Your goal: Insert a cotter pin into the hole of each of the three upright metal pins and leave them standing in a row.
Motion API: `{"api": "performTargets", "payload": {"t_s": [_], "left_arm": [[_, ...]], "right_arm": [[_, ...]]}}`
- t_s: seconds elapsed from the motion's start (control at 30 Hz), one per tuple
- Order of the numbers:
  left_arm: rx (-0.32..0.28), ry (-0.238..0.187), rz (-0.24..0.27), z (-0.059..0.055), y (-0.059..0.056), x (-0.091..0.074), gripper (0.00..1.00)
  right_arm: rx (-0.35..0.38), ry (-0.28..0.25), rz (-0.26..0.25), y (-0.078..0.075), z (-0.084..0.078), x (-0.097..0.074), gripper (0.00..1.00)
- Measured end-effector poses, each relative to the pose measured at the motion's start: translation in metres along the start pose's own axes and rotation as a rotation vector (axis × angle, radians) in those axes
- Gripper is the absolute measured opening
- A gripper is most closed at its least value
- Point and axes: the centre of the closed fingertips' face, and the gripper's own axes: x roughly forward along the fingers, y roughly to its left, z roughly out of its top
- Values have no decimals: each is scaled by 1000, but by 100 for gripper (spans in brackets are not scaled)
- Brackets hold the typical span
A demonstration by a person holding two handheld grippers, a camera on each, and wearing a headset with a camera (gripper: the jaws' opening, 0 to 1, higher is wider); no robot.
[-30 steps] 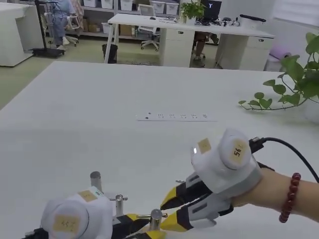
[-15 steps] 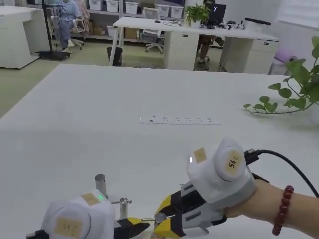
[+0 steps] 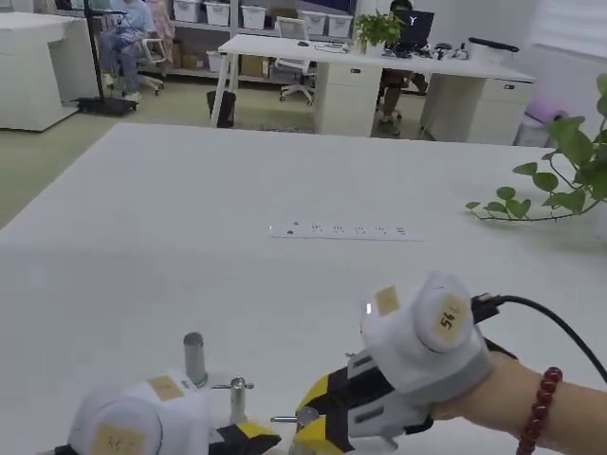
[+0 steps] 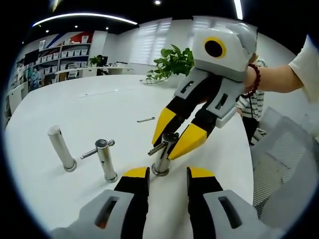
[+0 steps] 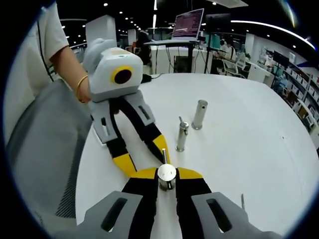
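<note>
Our right tool [image 5: 167,174] pinches the top of the nearest metal pin [image 4: 162,159], a cotter pin [image 4: 155,148] jutting from it; our left tool [image 4: 168,174] sits spread at its base.

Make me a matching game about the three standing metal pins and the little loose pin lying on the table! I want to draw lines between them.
Things:
1. far pin
2. middle pin
3. near pin
4. loose cotter pin

States:
A. lies flat on the table
B. its top sits between the jaws of the right gripper
C. stands free with a cotter pin through its top
D. stands free with nothing through it

Pairs: 1-D, 2-C, 3-B, 4-A
</note>
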Motion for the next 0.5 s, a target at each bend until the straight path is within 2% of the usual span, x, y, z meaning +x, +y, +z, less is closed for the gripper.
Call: {"api": "performTargets", "payload": {"t_s": [0.2,0.5], "left_arm": [[-8,-23,11,4,1,-9,28],[-7,-56,14,8,1,-24,31]], "right_arm": [[22,-12,-11,-7,1,-2,13],[10,-8,-31,-18,5,-3,13]]}}
